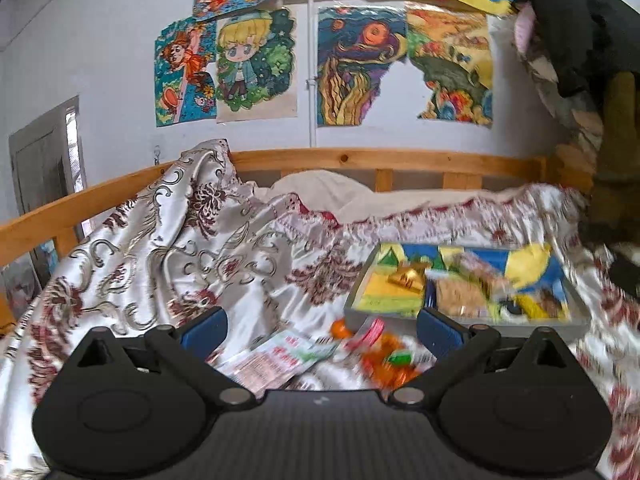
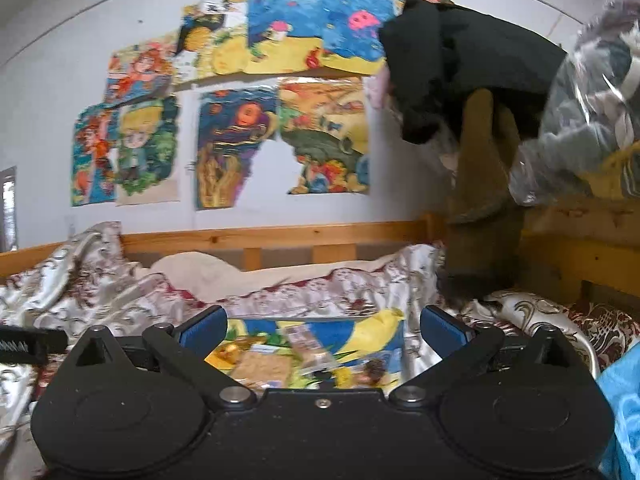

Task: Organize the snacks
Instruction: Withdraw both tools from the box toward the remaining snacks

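A shallow grey-edged tray (image 1: pixel 362 318) with a colourful painted bottom lies on the bed, right of centre in the left wrist view. Several blurred snack packets lie in it, one a gold wrapper (image 1: pixel 408 278). In front of the tray, loose on the bedspread, lie a white and red packet (image 1: pixel 280 356) and orange wrappers (image 1: pixel 394 364). My left gripper (image 1: pixel 320 330) is open above these loose snacks, holding nothing. In the right wrist view the same tray (image 2: pixel 248 326) shows between the blue pads, with a tan packet (image 2: pixel 266 366) in it. My right gripper (image 2: pixel 323 326) is open and empty.
A floral satin bedspread (image 1: pixel 168 240) covers the bed, rumpled at the left. A wooden rail (image 1: pixel 360 158) runs along the wall, which carries several drawings. Dark clothes (image 2: pixel 460 72) and a plastic-wrapped bundle (image 2: pixel 588 104) hang at the right. A black toothed part (image 2: pixel 28 344) shows at the left edge.
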`<state>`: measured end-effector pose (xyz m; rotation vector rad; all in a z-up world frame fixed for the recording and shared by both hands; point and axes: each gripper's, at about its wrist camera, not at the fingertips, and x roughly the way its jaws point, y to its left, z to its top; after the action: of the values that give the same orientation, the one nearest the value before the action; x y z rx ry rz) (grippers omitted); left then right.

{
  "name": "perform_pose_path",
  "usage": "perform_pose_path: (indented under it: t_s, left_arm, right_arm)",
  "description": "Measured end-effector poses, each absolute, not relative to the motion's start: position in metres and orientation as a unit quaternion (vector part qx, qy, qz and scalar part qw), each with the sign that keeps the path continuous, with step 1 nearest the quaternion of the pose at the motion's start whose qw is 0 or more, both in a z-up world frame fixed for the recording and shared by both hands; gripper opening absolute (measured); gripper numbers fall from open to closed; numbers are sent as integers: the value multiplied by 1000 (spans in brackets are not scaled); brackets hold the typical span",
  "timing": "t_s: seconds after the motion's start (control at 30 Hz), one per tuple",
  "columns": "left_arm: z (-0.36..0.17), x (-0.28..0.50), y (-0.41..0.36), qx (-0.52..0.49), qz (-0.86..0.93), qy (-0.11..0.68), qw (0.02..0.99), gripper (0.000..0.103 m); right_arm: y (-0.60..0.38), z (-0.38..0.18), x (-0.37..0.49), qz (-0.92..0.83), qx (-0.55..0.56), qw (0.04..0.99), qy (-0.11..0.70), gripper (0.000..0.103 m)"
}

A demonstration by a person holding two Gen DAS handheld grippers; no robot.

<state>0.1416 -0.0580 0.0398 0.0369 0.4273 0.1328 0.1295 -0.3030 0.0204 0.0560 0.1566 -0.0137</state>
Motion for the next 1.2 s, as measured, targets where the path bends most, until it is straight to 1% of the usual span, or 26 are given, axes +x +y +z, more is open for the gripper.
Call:
perform_pose_path:
  t_s: [0.2, 0.6, 0.9, 1.2]
  left_arm:
    - [29, 107, -39, 45, 52, 234, 970, 102]
    - [3, 61, -8, 64, 63, 238, 967, 102]
    - [-8, 59, 7, 69, 67, 240, 966, 102]
    - [-16, 80, 25, 66, 86, 243, 964, 102]
  right_arm:
    - [-272, 19, 94, 38, 24, 994, 102, 102]
    - [-226, -1, 56, 102, 5, 980, 172, 102]
    - [-208, -16, 52, 119, -16, 971, 209, 102]
    - [-200, -26, 64, 129, -15, 963, 237, 102]
